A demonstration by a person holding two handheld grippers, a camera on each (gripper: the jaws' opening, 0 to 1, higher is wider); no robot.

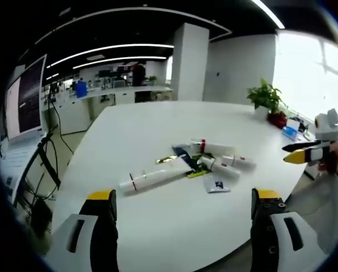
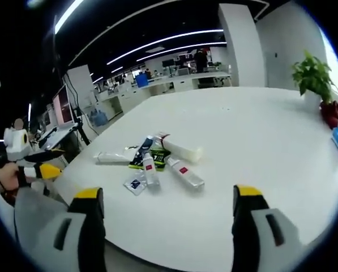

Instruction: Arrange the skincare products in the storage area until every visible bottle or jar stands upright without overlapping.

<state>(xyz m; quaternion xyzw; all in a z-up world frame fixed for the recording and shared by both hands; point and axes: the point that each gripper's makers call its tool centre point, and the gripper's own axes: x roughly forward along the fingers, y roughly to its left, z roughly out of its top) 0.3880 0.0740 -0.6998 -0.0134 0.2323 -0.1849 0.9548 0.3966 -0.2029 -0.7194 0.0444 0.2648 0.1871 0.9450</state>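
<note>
All the skincare items lie flat in one loose cluster mid-way across the white table (image 1: 157, 124), none upright yet. In the left gripper view the long white tube with a red band (image 1: 153, 178) lies nearest, its long axis running left-right across the view, slightly tilted, cap end to the left. Farther right sit a white bottle with a red band (image 1: 211, 148), two small bottles (image 1: 228, 163) and a flat sachet (image 1: 217, 185), partly overlapping dark and green packets (image 1: 187, 158).

Left gripper (image 1: 183, 204): jaws spread wide, nothing between them, hovering at the near table edge, short of the cluster. The long tube lies just ahead and a bit left of its centre line, so this gripper looks the nearer one for that tube.

Right gripper (image 2: 164, 198): jaws also parted and empty, at the opposite side of the table edge. From there the small clear bottle with a red label (image 2: 185, 173) and its neighbour (image 2: 150, 170) point roughly towards the jaws, long axes running near-to-far. The big white bottle (image 2: 179, 148) lies behind them, crosswise.

Potted plant (image 1: 266, 99) stands far right, well apart from the cluster.

Judgement: the tube lies crosswise to the left jaws, so wrist roll is needed before closing.
</note>
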